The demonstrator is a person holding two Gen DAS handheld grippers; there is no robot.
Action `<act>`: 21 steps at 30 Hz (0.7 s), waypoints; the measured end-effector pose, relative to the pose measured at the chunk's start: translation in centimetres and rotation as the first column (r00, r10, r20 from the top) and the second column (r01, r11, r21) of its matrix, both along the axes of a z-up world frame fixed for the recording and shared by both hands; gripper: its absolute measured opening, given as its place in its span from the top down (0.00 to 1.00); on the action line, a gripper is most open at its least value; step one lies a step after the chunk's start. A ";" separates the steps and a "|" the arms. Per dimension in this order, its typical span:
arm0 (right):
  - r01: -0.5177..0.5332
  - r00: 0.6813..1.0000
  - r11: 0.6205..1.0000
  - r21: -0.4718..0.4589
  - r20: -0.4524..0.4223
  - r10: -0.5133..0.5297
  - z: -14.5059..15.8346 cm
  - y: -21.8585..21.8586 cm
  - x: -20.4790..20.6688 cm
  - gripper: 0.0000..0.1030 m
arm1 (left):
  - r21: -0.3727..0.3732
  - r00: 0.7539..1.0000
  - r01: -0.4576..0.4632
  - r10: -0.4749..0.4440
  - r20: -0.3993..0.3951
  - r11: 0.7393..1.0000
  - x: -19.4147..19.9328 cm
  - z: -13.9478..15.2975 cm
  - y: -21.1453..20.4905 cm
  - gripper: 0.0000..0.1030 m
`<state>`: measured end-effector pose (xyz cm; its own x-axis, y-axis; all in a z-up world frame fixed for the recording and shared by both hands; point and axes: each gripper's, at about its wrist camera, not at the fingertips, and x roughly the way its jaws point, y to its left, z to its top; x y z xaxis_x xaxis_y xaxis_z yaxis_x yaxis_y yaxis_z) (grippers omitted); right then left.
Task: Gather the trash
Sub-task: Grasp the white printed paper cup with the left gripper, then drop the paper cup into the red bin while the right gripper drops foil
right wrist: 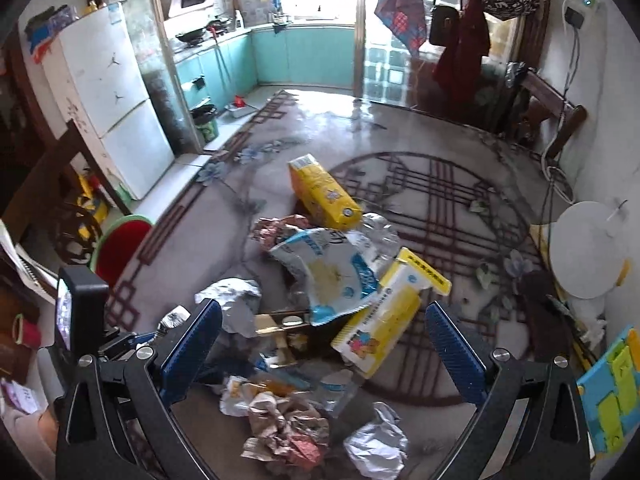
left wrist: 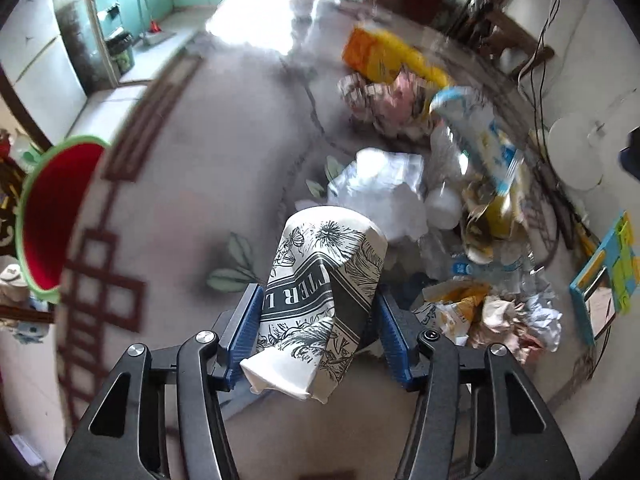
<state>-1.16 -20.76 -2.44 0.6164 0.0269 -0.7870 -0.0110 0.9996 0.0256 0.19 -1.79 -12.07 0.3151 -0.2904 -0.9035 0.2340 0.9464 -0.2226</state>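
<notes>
- The red bin with the green rim (left wrist: 52,216) sits on the floor at the left edge of the left wrist view, tipped so its mouth faces the camera. All I can see inside is the red lining. The right wrist view catches it too, off to the left by the fridge (right wrist: 108,92).
- The left claw (left wrist: 316,320) has its blue pads squeezed onto a dented paper cup with black-and-white print (left wrist: 320,296), so it's about half closed around it. The cup's open end points away from the camera.
- The right claw (right wrist: 324,352) is spread wide with nothing in it, hanging over the trash pile (right wrist: 320,300) on the patterned rug (right wrist: 440,200).
- Only the right view gives the pile sharp: a yellow carton (right wrist: 324,192), a torn blue-and-white bag (right wrist: 328,276), a yellow-and-white box (right wrist: 384,316) and crumpled paper (right wrist: 288,432) up front. The cup only shows in the left view, where the pile is blurred.
</notes>
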 end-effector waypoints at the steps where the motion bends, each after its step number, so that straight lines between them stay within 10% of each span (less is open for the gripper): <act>1: -0.027 1.000 0.999 0.020 0.003 0.027 0.1 0.4 0.2 0.02 | -0.006 1.000 -0.016 0.016 0.011 1.000 -0.3 0.8 0.6 0.47; 5: -0.156 0.988 0.987 0.051 -0.005 0.156 -0.6 3.8 1.8 0.05 | 0.007 0.992 -0.117 0.117 0.042 0.993 -1.0 2.4 3.8 0.47; 9: -0.254 0.963 0.966 0.039 -0.084 0.256 -3.8 7.5 4.3 0.32 | 0.047 0.978 -0.200 0.196 0.076 0.979 -1.5 2.1 6.4 0.47; 17: -0.256 0.933 0.967 -0.011 -0.265 0.244 -11.1 9.6 7.0 0.33 | 0.059 0.940 -0.330 0.322 0.108 0.942 -1.7 3.1 11.7 0.47; 21: -0.222 0.928 0.974 0.040 -0.299 0.223 -12.5 8.9 7.6 0.81 | 0.047 0.928 -0.364 0.357 0.110 0.930 -0.9 3.0 14.0 0.47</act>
